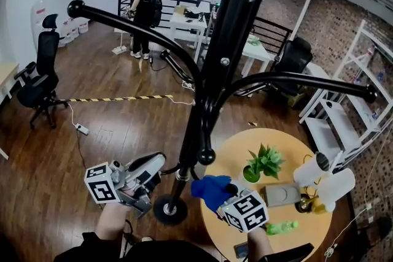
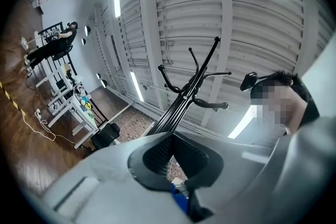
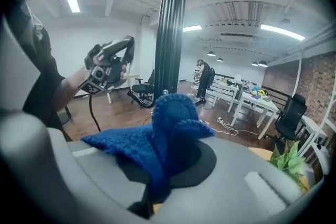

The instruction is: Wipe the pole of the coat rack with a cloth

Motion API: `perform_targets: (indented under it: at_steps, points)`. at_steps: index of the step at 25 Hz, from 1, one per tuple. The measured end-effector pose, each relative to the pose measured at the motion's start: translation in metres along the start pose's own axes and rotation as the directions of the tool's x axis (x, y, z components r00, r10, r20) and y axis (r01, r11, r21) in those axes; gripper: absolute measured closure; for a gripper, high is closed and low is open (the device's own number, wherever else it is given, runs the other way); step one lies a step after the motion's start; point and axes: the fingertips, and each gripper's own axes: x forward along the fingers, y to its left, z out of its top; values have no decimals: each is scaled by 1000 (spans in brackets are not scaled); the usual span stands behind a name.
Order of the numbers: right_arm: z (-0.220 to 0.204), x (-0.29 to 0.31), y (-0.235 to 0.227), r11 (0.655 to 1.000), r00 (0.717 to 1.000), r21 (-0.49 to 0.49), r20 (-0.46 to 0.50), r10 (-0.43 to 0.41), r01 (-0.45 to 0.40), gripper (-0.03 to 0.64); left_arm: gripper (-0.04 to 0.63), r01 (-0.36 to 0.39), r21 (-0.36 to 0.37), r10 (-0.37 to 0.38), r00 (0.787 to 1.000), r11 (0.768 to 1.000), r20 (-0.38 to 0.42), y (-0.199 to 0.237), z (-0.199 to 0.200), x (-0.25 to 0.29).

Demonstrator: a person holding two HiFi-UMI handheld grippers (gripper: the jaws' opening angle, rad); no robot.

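The coat rack's black pole (image 1: 195, 132) rises from its round base (image 1: 170, 209) on the wood floor, just off the left edge of a round wooden table (image 1: 295, 153).

The right gripper (image 1: 222, 196) is clenched on a blue knitted cloth (image 1: 210, 189), which bunches up between its jaws and spills over them. That gripper reaches in from above the table's left edge and points at the lower part of the pole. The cloth hangs just beside the pole, and whether it touches cannot be told. The person's right hand (image 1: 258, 241) holds the gripper from below, near the bottom edge of the head view.

The left gripper (image 1: 158, 162) sits on the other side of the pole, low and near the base. It is tilted upward so that it looks along the pole toward the hooks. Its jaws are drawn together with only a sliver between the pads, and they grasp nothing. The left forearm (image 1: 110, 218) comes up from below, and the tip stays a little apart from the pole.
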Motion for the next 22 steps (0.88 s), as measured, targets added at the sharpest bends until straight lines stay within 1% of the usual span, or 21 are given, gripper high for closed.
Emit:
perform_targets:
  at_steps: [4, 9, 12, 15, 19, 22]
  points:
    - [-5, -12, -1, 1000, 1000, 25, 8, 9, -9, 595, 592, 7, -7, -7, 1000, 1000, -9, 5, -3, 7]
    - [-2, 3, 0, 999, 999, 38, 26, 35, -36, 595, 592, -2, -4, 2, 1000, 1000, -12, 7, -3, 6]
    - [4, 14, -3, 999, 999, 31, 45, 30, -31, 595, 592, -17, 5, 17, 1000, 1000, -7, 7, -1, 1]
    - [15, 27, -3, 999, 995, 27, 92, 28, -31, 595, 592, -32, 15, 32, 999, 999, 0, 7, 3, -6]
    - [35, 42, 5, 997, 984, 43, 168, 62, -70, 595, 592, -51, 31, 50, 999, 998, 18, 4, 9, -15]
    - [49, 41, 6, 998, 978, 32, 202, 48, -55, 595, 592, -62, 44, 61, 998, 997, 25, 1, 11, -20]
